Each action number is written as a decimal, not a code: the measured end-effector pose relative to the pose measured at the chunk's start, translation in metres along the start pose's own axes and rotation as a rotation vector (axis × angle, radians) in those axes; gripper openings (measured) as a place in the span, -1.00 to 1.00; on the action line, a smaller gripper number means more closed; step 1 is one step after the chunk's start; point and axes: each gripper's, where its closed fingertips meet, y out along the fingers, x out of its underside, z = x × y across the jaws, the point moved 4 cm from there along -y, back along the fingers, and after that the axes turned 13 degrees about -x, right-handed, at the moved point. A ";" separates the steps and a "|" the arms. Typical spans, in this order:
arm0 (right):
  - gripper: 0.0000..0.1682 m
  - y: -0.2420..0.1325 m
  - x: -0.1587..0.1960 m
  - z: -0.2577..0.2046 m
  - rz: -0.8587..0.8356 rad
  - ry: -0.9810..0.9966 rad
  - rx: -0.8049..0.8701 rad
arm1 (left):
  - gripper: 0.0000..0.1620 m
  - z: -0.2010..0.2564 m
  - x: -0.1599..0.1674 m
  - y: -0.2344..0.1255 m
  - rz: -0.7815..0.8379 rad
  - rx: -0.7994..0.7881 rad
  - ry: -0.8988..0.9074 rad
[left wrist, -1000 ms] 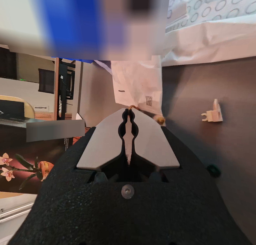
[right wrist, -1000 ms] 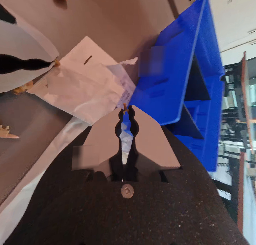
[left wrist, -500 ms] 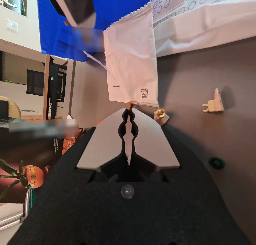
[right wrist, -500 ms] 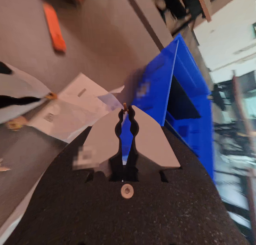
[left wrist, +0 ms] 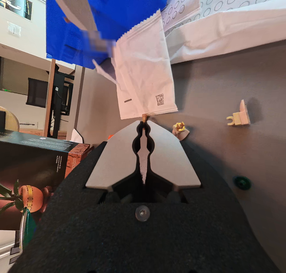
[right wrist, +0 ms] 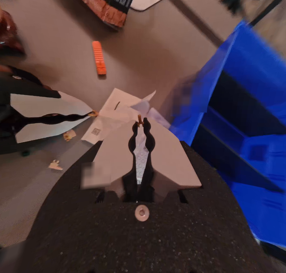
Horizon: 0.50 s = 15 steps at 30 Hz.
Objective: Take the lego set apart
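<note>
My left gripper (left wrist: 144, 123) is shut on a tiny tan lego piece (left wrist: 144, 116) that sticks out past its tips, held above the dark table. It also shows at the left of the right wrist view (right wrist: 92, 114), still pinching that piece. My right gripper (right wrist: 140, 122) is shut on a small golden-tan lego piece (right wrist: 139, 118), held above the white paper bag (right wrist: 117, 110). A loose tan-and-white piece (left wrist: 180, 129) lies on the table just right of my left fingertips. A cream clip piece (left wrist: 238, 118) and a dark green round piece (left wrist: 241, 183) lie farther right.
A blue bin (right wrist: 241, 126) stands to the right of my right gripper and shows at the top of the left wrist view (left wrist: 108, 18). An orange brick separator (right wrist: 99, 57) lies on the table. The lego set's box (left wrist: 35, 165) stands at left. White paper bags (left wrist: 144, 80) lie ahead. My right tips are about 15 cm from the orange brick separator (right wrist: 99, 57), my left tips only 11 cm.
The right gripper has swung and tilted toward the table, with the bin sliding to the right of its view. The left gripper has stayed nearly still. Both have stayed shut on their pieces.
</note>
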 end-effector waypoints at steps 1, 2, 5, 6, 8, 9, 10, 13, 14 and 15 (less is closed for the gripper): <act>-0.92 -0.004 -0.005 0.000 0.004 -0.035 0.066 | -0.98 0.000 0.000 0.000 -0.002 -0.002 -0.001; -0.92 -0.004 -0.010 0.001 -0.018 -0.073 0.120 | -0.98 0.000 0.000 0.000 -0.002 -0.005 0.006; -0.92 0.010 -0.018 0.008 -0.259 -0.179 0.188 | -0.98 0.001 -0.001 -0.001 -0.003 -0.020 0.038; -0.92 0.018 -0.018 0.014 -0.394 -0.202 0.170 | -0.98 0.001 -0.001 -0.001 -0.004 -0.027 0.048; -0.92 0.034 -0.021 0.025 -0.635 -0.257 0.111 | -0.98 0.002 -0.002 -0.001 -0.003 -0.034 0.061; -0.92 0.043 -0.024 0.030 -0.731 -0.297 0.060 | -0.98 0.002 -0.002 -0.002 0.000 -0.039 0.071; -0.92 0.050 -0.026 0.035 -0.821 -0.329 0.015 | -0.98 0.002 -0.002 -0.002 0.001 -0.044 0.079; -0.93 0.068 -0.021 0.041 -1.016 -0.334 -0.170 | -0.98 0.002 -0.002 -0.002 0.002 -0.044 0.078; -0.93 0.071 -0.015 0.038 -1.071 -0.306 -0.251 | -0.98 0.002 -0.001 -0.002 0.002 -0.045 0.080; -0.92 0.071 -0.011 0.034 -1.108 -0.277 -0.327 | -0.98 0.002 -0.002 -0.002 0.002 -0.046 0.082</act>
